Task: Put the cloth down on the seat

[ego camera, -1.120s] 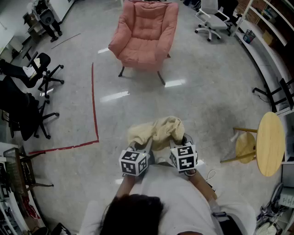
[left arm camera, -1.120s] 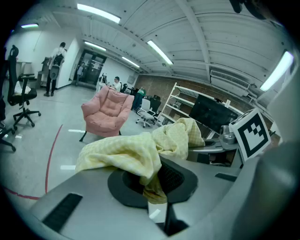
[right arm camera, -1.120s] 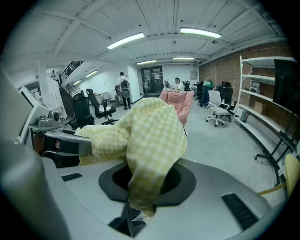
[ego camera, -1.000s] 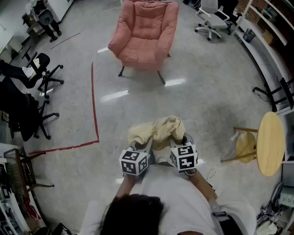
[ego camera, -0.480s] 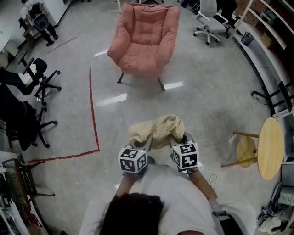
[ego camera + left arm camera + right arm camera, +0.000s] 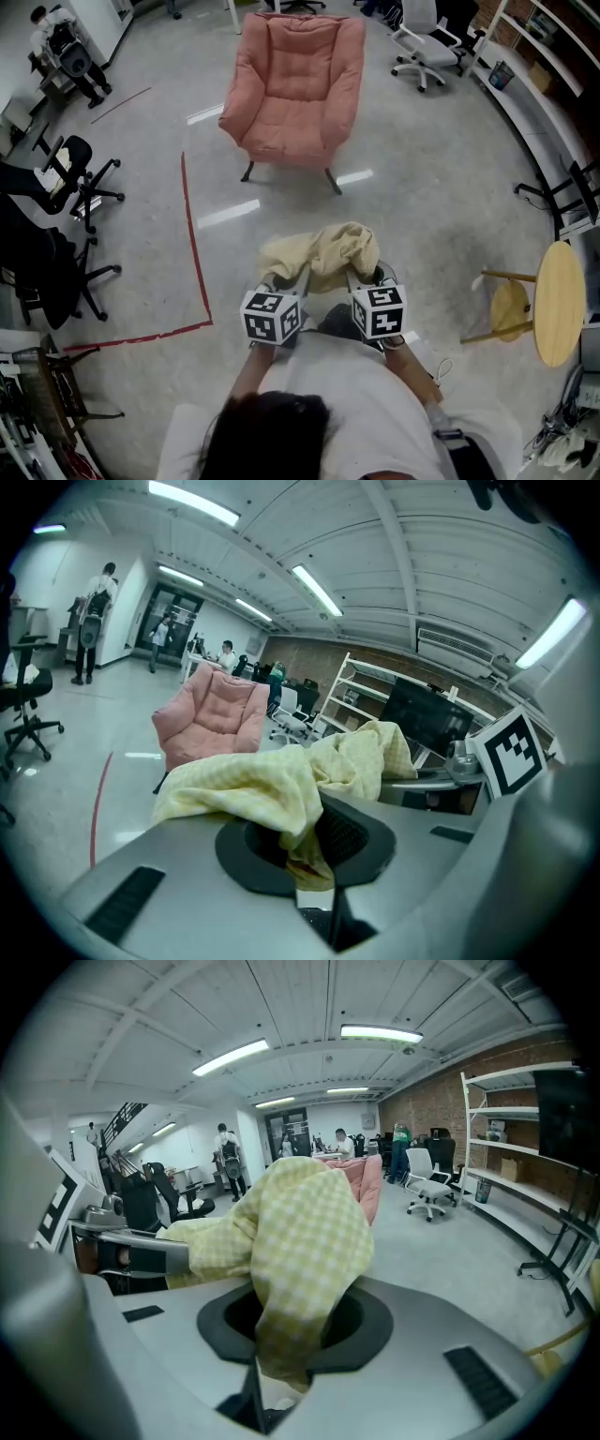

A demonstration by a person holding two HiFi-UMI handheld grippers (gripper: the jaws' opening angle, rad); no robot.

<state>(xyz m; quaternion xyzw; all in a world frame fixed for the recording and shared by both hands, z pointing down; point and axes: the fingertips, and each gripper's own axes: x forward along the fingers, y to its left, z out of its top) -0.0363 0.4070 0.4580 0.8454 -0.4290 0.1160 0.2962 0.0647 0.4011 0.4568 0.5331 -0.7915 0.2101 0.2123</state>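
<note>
Cloth (image 6: 323,255) — pale yellow, checked — hangs bunched between the left gripper (image 6: 284,298) and right gripper (image 6: 367,291), both clamped on it, well short of the pink armchair (image 6: 295,80) ahead.

I see a grey speckled floor (image 6: 422,206) all round, shiny with streaks of reflected light. Left of the left gripper (image 6: 291,291), a red tape line (image 6: 192,234) runs along the floor and turns a corner. Further left stand black office chairs (image 6: 80,178). Right of the right gripper (image 6: 361,286) is a round wooden table (image 6: 558,302), with a wooden stool (image 6: 509,305) just beside it. Ahead and to the right are a white office chair (image 6: 422,37), white shelves (image 6: 511,1074) and a brick wall (image 6: 422,1101). Strip lights (image 6: 380,1032) run overhead.
</note>
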